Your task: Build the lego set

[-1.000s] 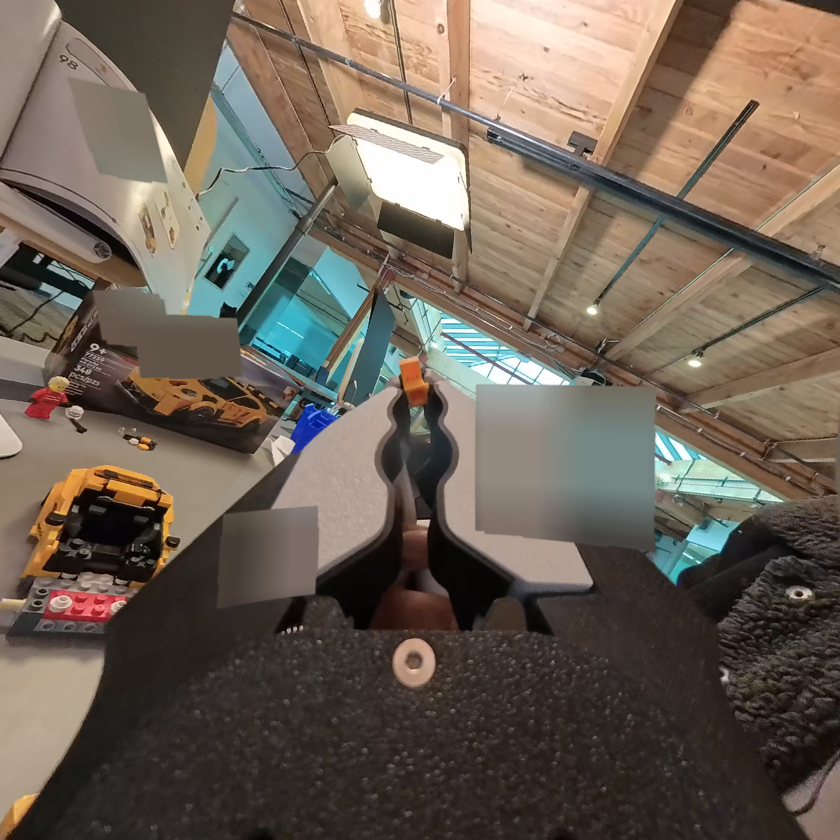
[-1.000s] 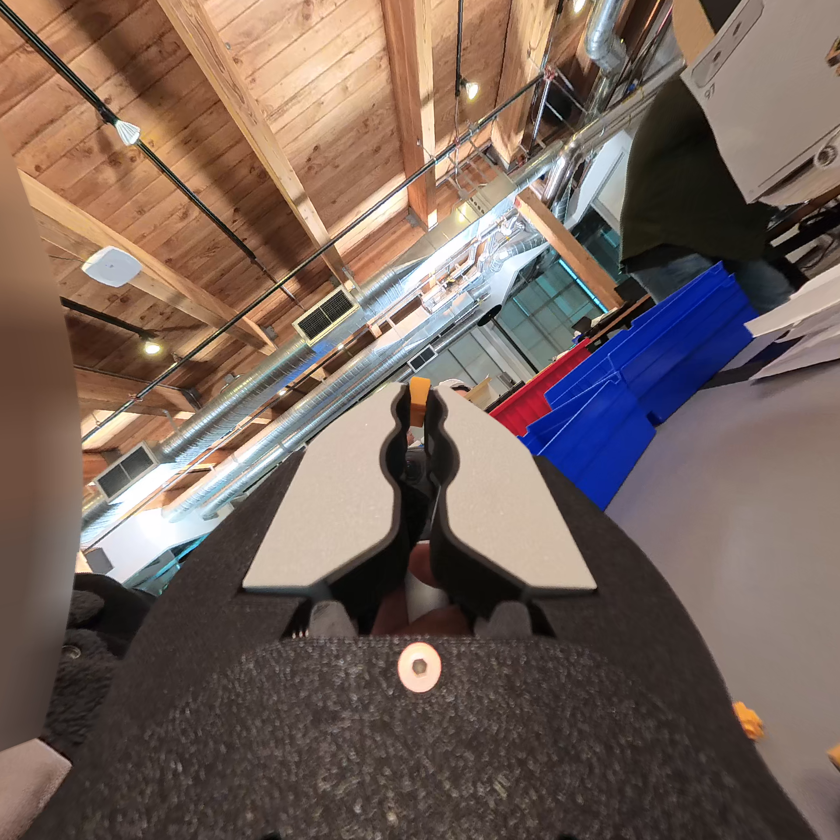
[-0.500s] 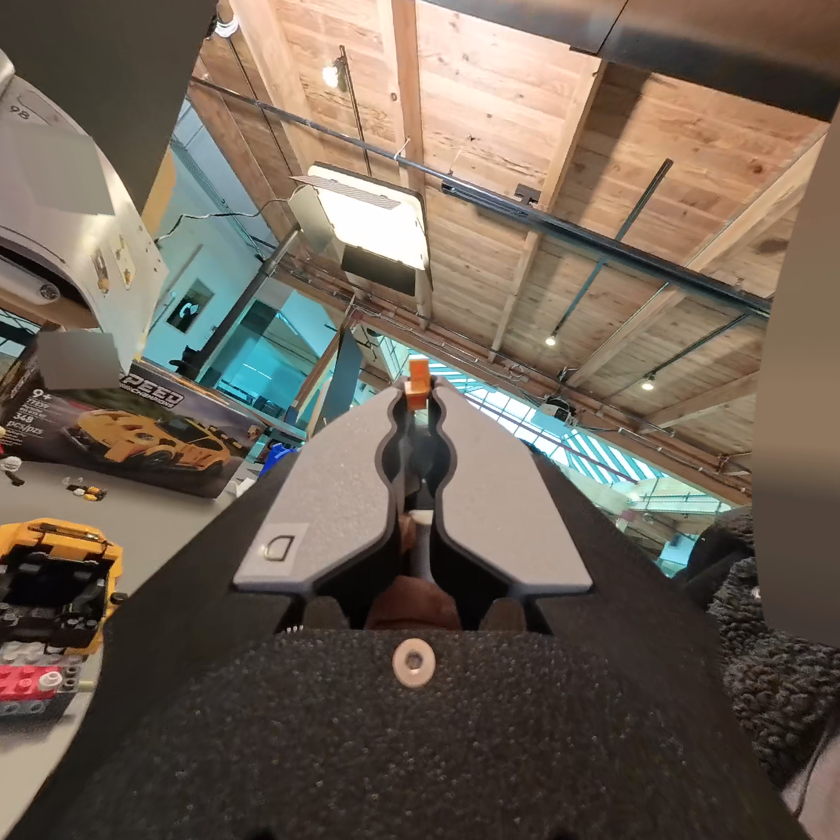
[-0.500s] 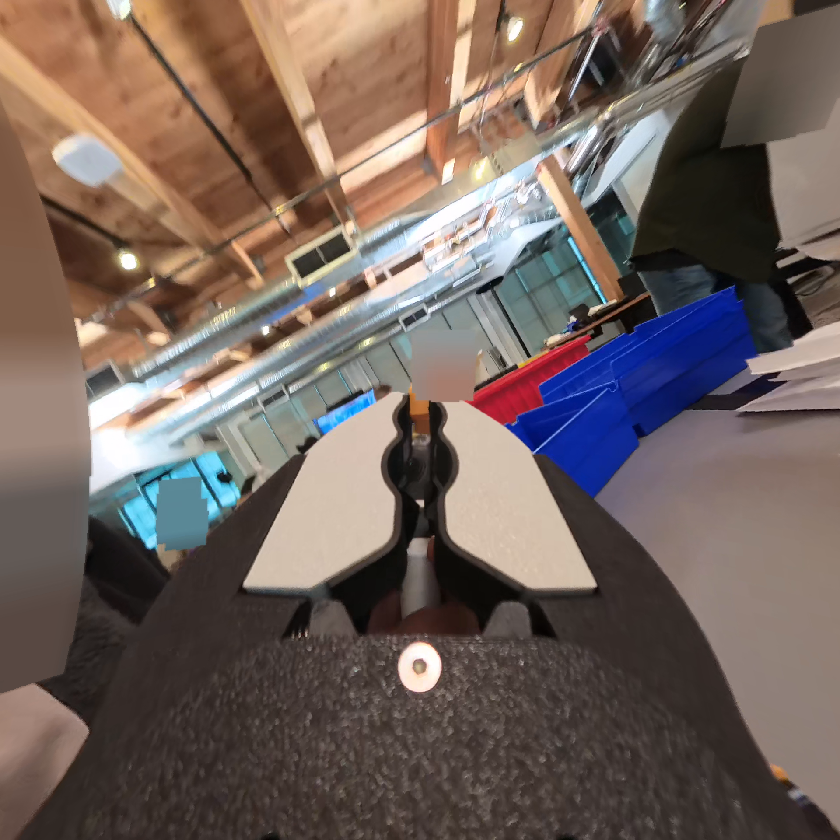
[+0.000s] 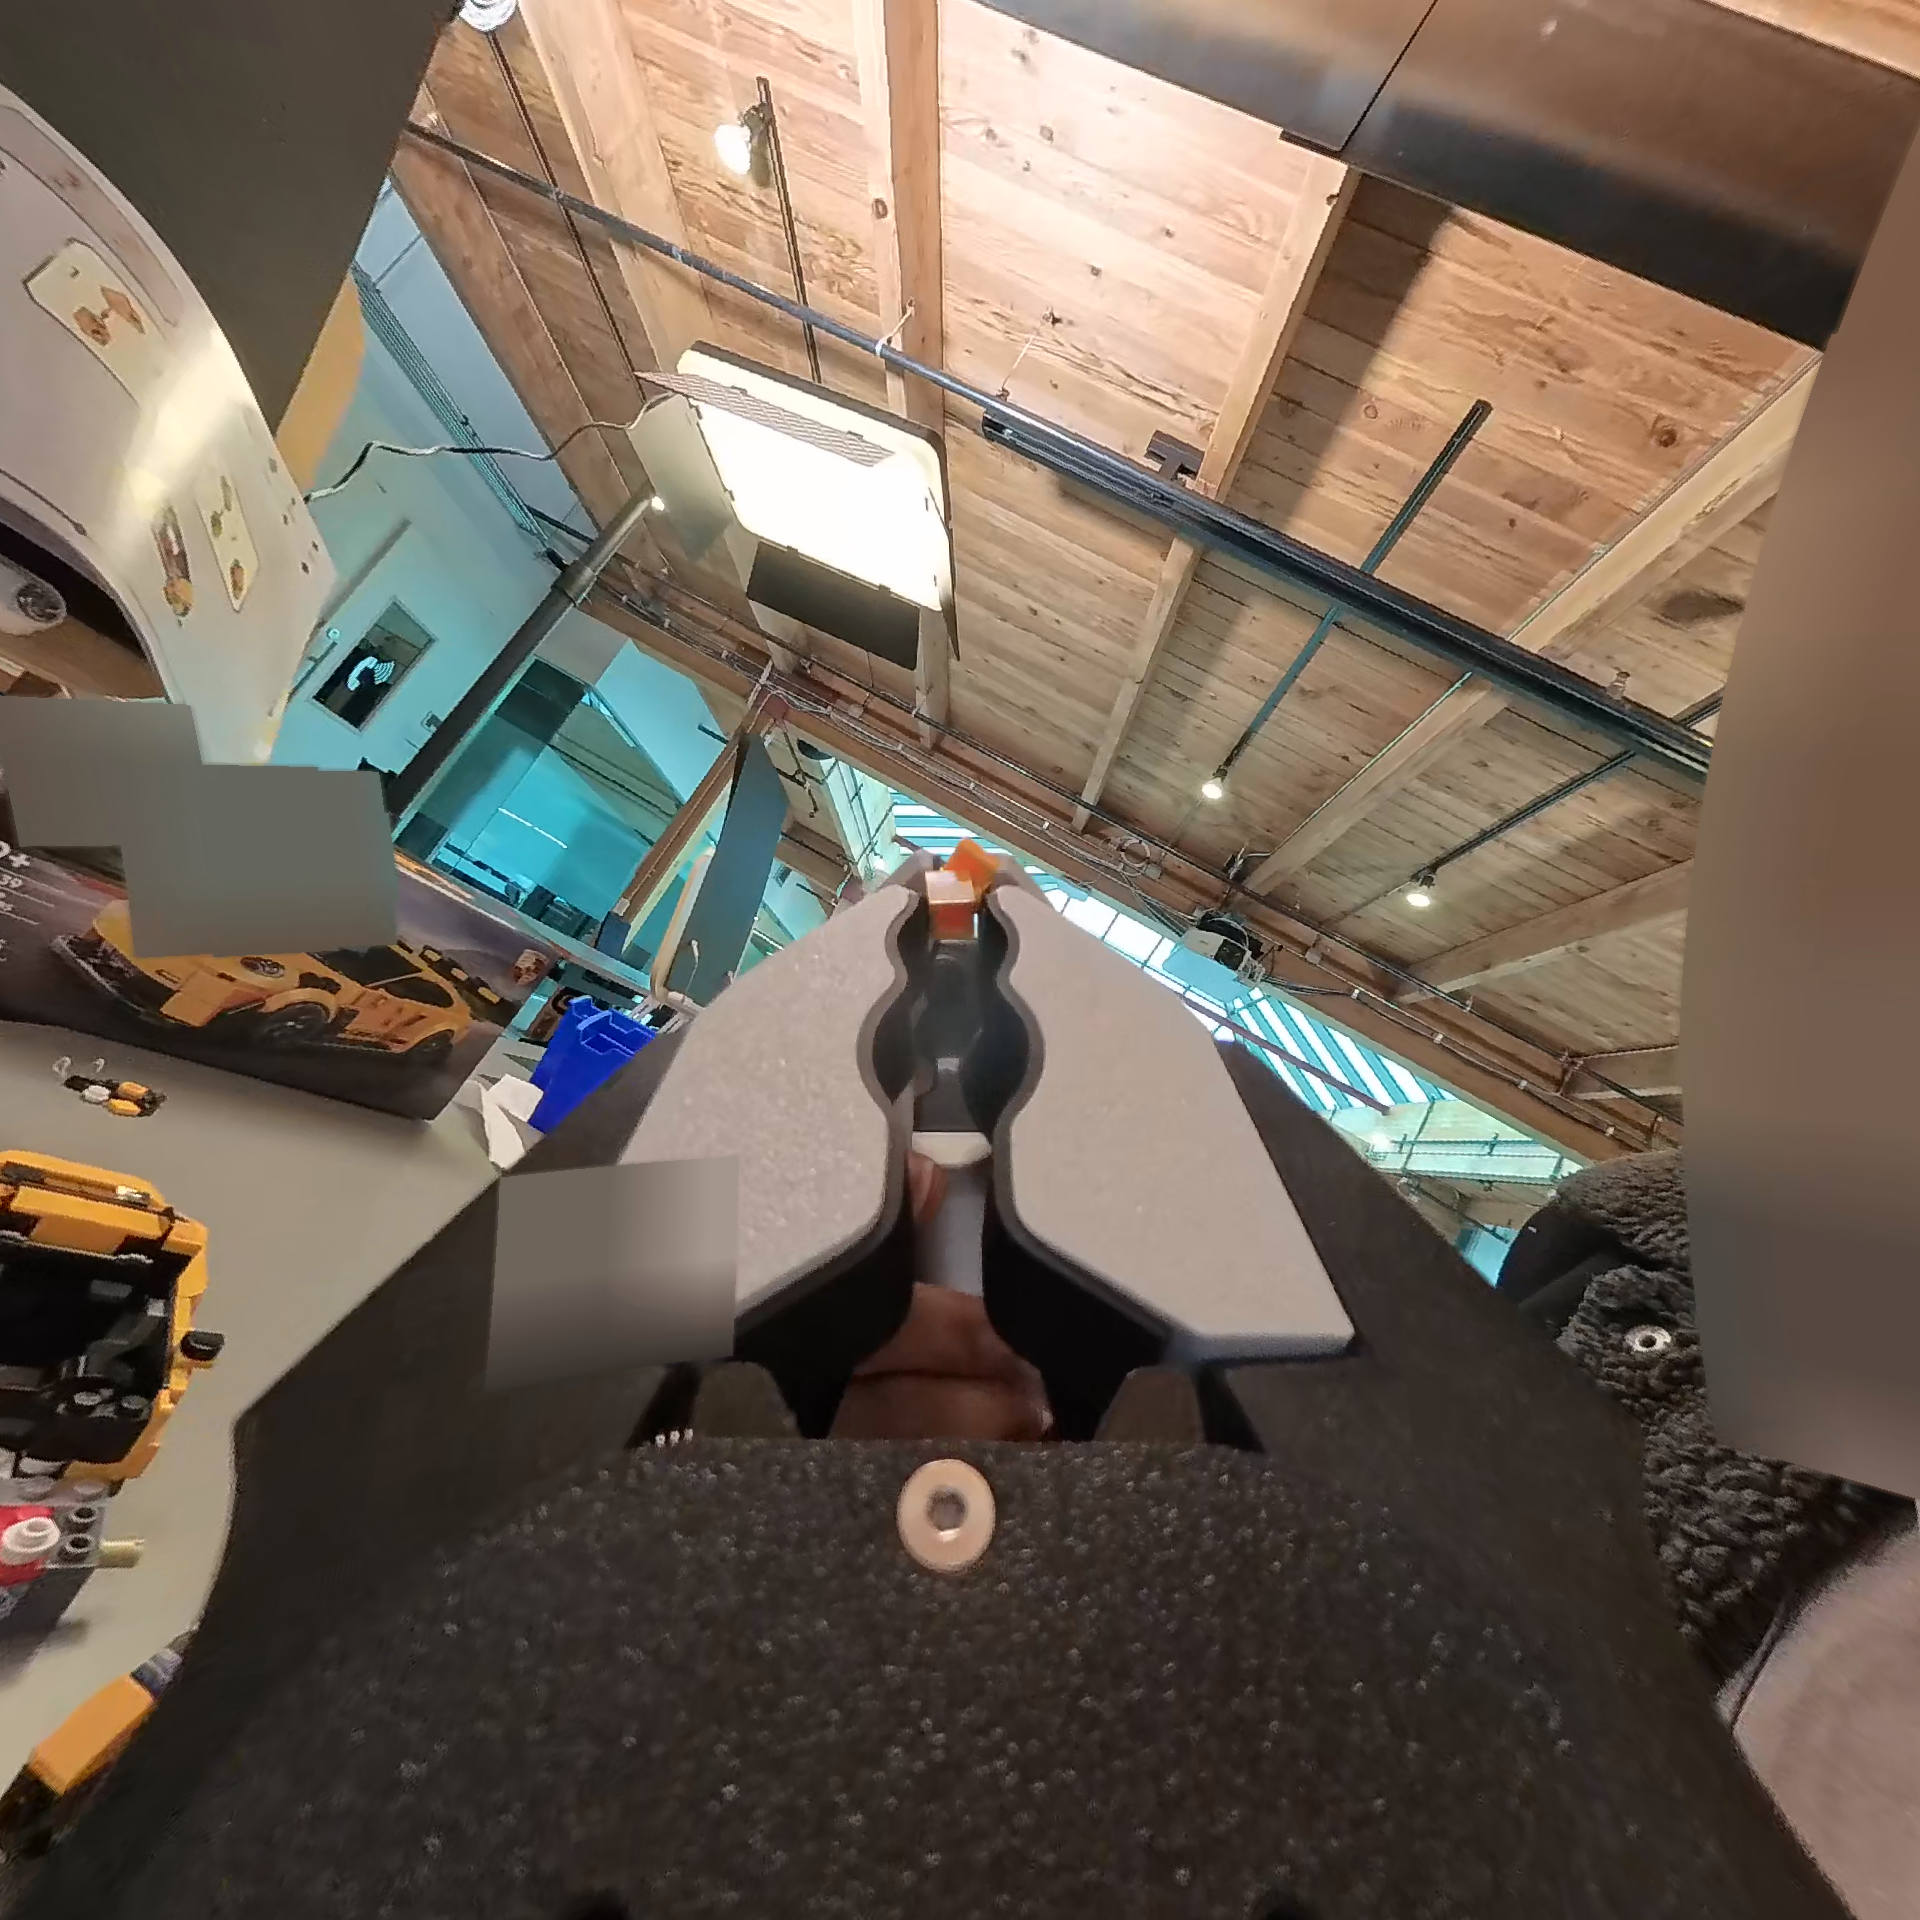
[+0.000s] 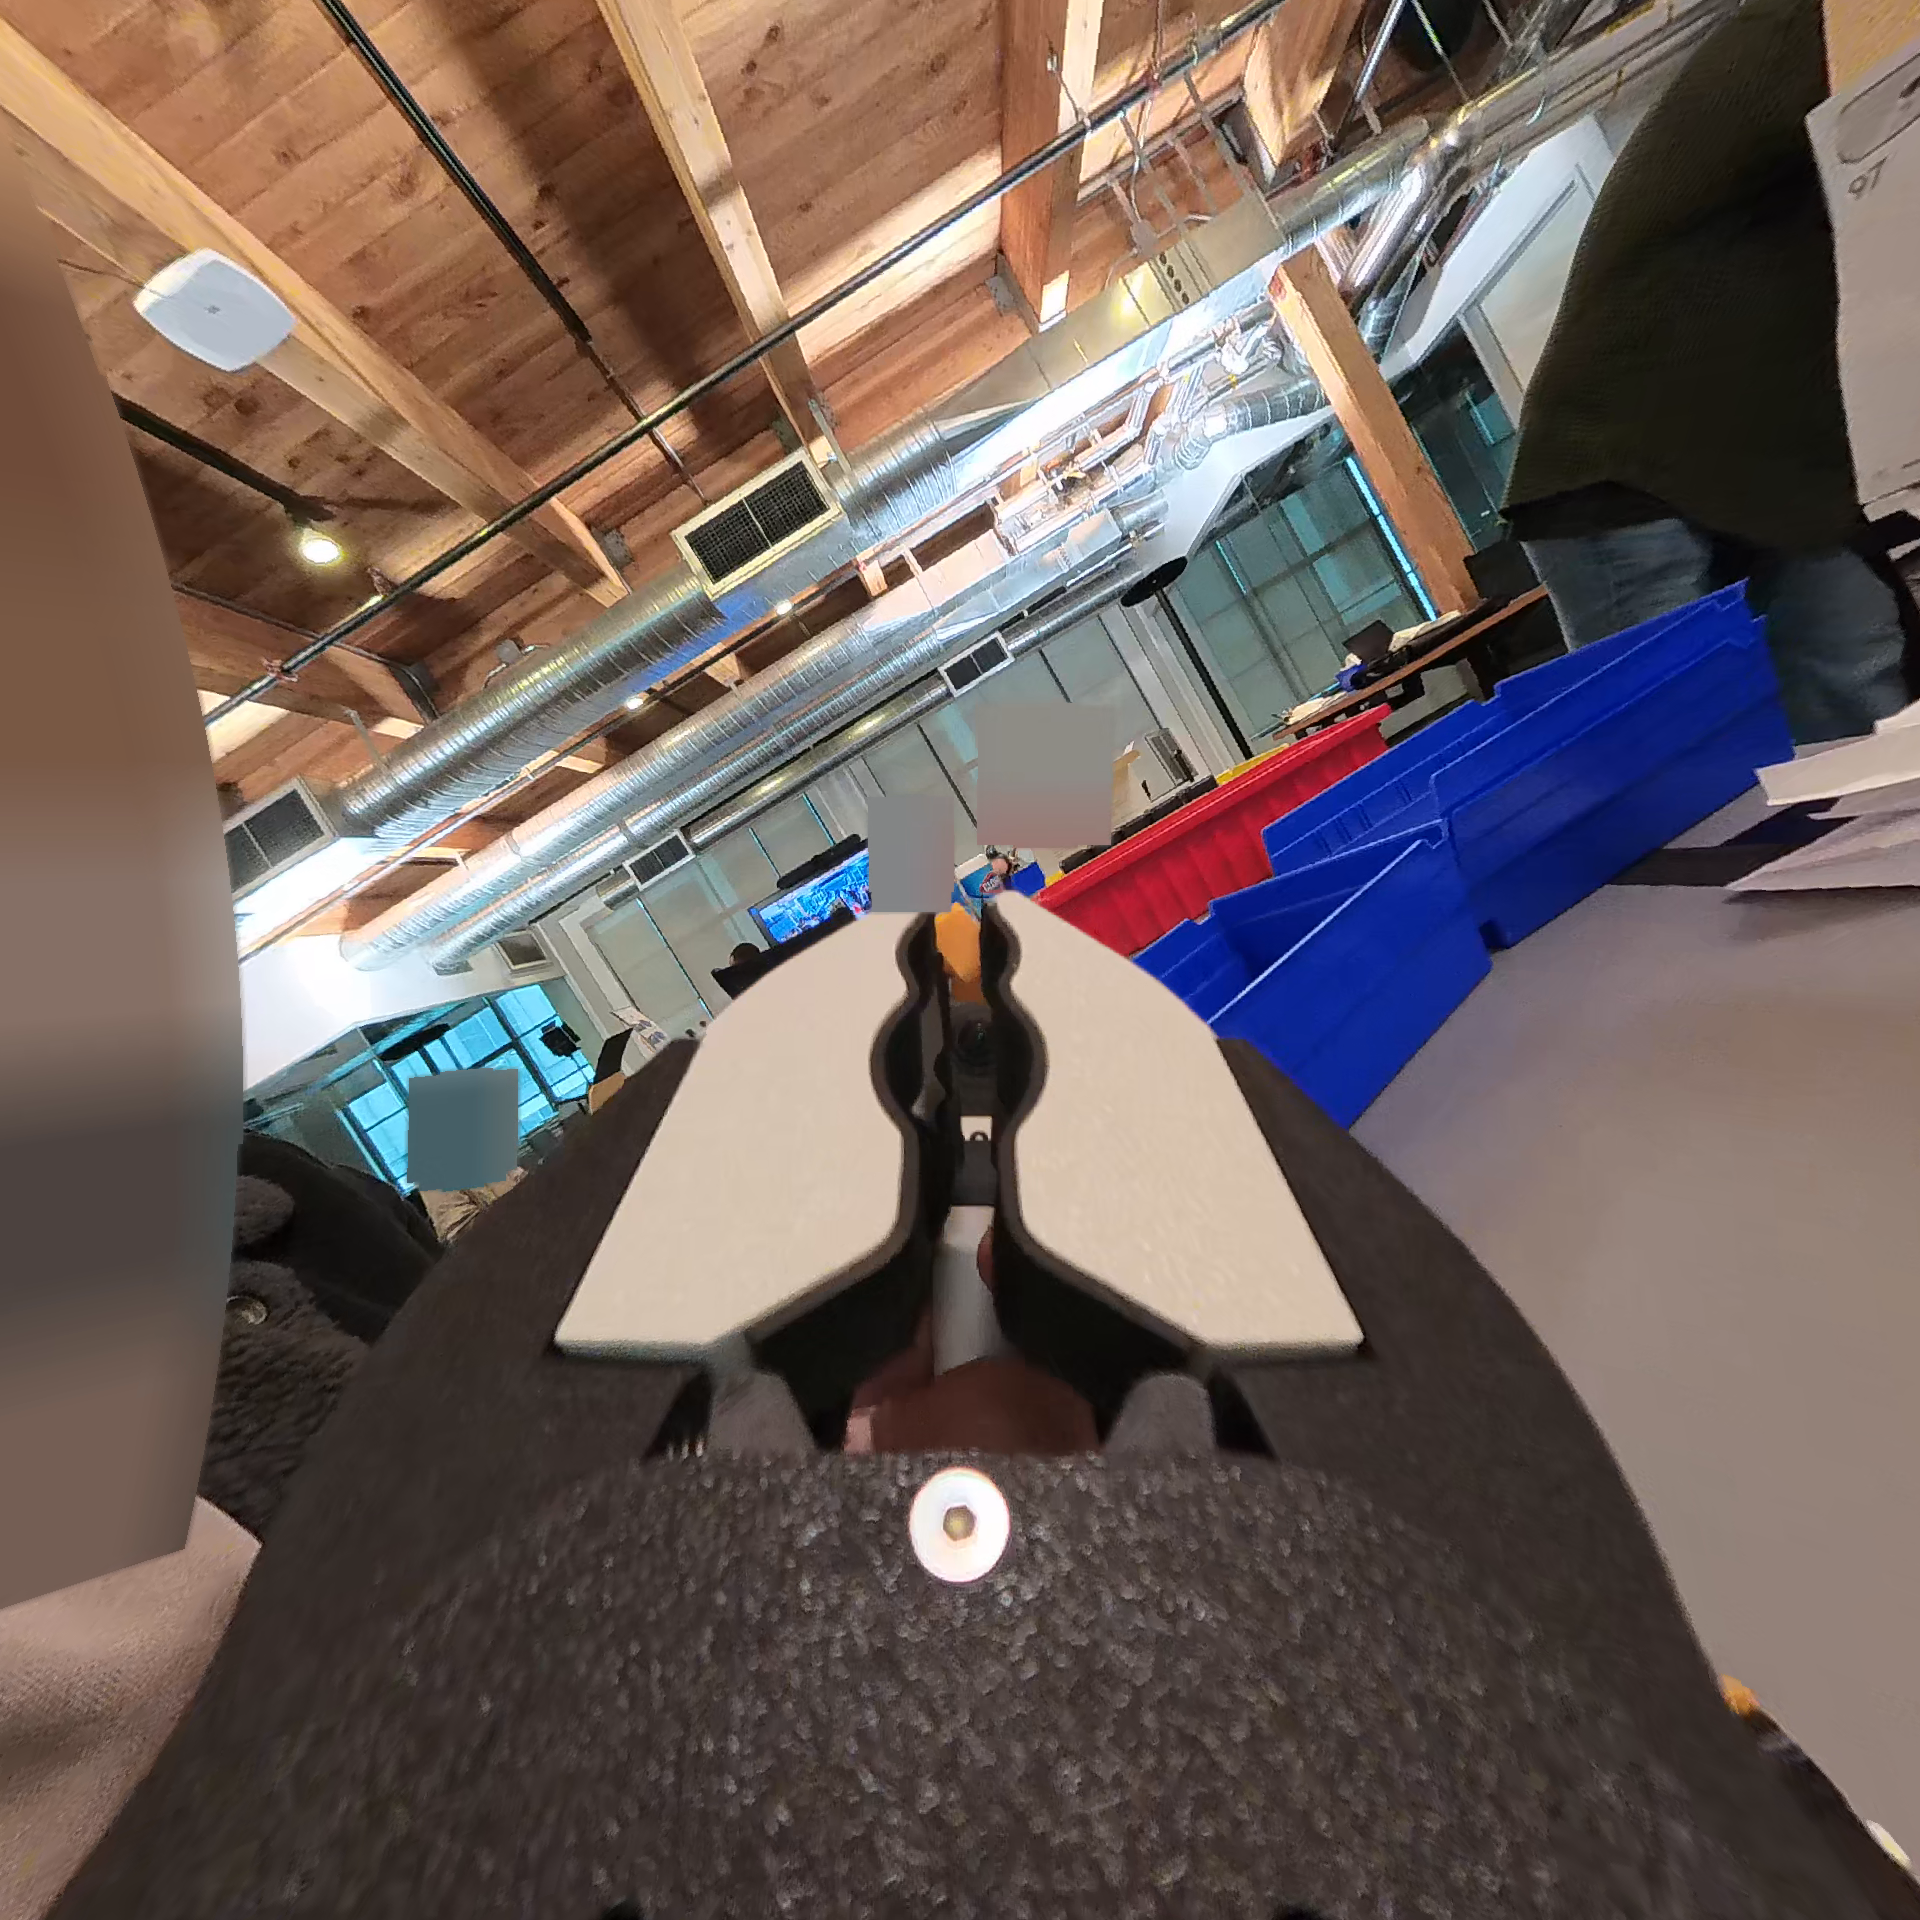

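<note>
Two grippers point up toward the wooden ceiling, each squeezing a small piece at its tips. The left gripper (image 5: pixel 958 896) pinches a small orange brick (image 5: pixel 956 906), and the right gripper (image 6: pixel 956 940) pinches a yellow-orange piece (image 6: pixel 958 954). Down on the grey tabletop (image 5: pixel 312 1184) sits the half-built orange and black toy car (image 5: pixel 88 1320), with its picture box (image 5: pixel 270 987) behind it and blue bins (image 6: pixel 1455 894) off to the right.

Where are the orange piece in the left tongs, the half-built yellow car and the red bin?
orange piece (image 5: pixel 957 902), left wrist view, its front face.
yellow car (image 5: pixel 99 1210), left wrist view, its yellow top edge.
red bin (image 6: pixel 1195 852), right wrist view, its side wall.
</note>
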A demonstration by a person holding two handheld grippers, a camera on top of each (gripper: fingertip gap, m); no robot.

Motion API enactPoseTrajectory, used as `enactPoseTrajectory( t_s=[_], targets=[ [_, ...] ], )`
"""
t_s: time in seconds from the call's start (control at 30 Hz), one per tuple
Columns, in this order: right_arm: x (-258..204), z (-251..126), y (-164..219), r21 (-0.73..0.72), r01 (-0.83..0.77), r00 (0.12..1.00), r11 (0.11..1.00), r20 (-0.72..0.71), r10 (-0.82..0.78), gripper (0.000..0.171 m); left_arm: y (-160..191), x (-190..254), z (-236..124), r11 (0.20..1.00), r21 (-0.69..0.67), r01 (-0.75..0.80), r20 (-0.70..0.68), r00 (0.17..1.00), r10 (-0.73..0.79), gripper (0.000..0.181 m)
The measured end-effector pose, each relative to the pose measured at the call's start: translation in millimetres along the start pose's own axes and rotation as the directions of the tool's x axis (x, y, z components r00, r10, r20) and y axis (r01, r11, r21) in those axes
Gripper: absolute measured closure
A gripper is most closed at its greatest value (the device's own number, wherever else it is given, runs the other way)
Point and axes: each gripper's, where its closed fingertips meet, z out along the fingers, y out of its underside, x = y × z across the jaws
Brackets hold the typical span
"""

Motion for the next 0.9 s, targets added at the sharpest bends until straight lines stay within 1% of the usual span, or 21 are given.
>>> enactPoseTrajectory(
  t_s=[0.3,0.43,0.6,0.7,0.8,0.9],
  targets=[
    [6,-7,6,-0.024,-0.071,0.997,0.997,-0.001,0.071,0.166,2,-1,-2,1.0,-0.017,0.012,0.003,1.0,-0.012,0.171],
    [6,-11,9,-0.059,-0.031,1.0,0.998,0.0,0.031,0.163,7,-3,-3,0.998,-0.058,0.038,0.021,0.999,-0.037,0.172],
    [6,-17,12,-0.116,0.085,0.996,0.99,-0.005,-0.086,0.162,12,-5,-2,0.992,-0.085,0.093,0.023,0.996,-0.091,0.172],
    [5,-20,16,-0.171,0.215,0.976,0.962,-0.009,-0.22,0.16,16,-4,-2,0.984,-0.107,0.141,0.014,0.99,-0.141,0.172],
    [6,-23,19,-0.229,0.35,0.932,0.908,-0.012,-0.362,0.159,20,-4,-2,0.974,-0.128,0.186,0.011,0.982,-0.186,0.172],
    [7,-29,21,-0.29,0.506,0.85,0.812,0.006,-0.527,0.161,25,-4,-1,0.956,-0.158,0.246,0.015,0.969,-0.246,0.172]
  ],
)
